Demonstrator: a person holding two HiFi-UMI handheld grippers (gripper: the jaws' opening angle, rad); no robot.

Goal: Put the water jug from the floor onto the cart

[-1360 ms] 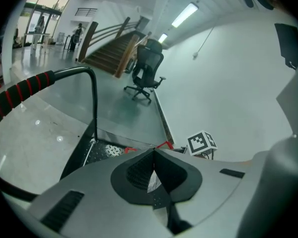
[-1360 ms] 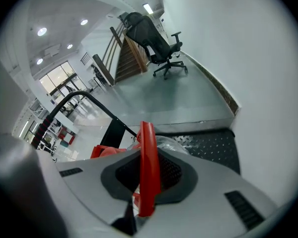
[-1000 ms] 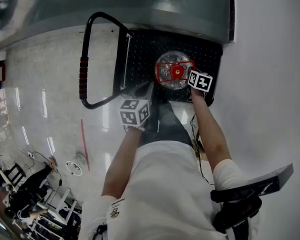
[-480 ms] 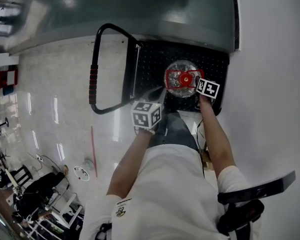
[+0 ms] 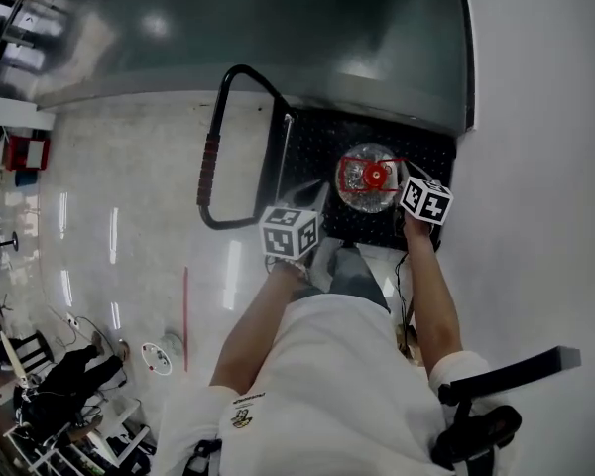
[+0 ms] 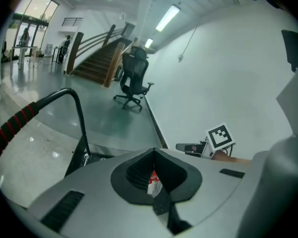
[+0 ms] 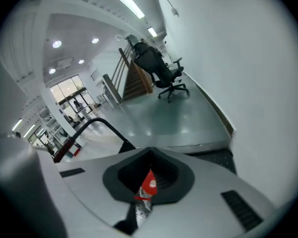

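Jug (image 5: 367, 191) stands on cart (image 5: 302, 157), upper centre of head view | clear, probably full: heavy, slick-walled, best gripped at red top (image 5: 376, 175) | left gripper (image 6: 154, 150) jaws together, empty | right gripper (image 7: 150, 151) jaws just closed, nothing between them

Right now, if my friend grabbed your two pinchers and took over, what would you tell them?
The left gripper is shut and empty, held over the near edge of the cart.
The right gripper has just been closing; its jaws meet with nothing between them, close beside the jug's top.
The water jug stands upright on the cart's black deck, red cap up, nobody gripping it.
Done: the jug is on the cart.
Left: probably only drawing both grippers away.
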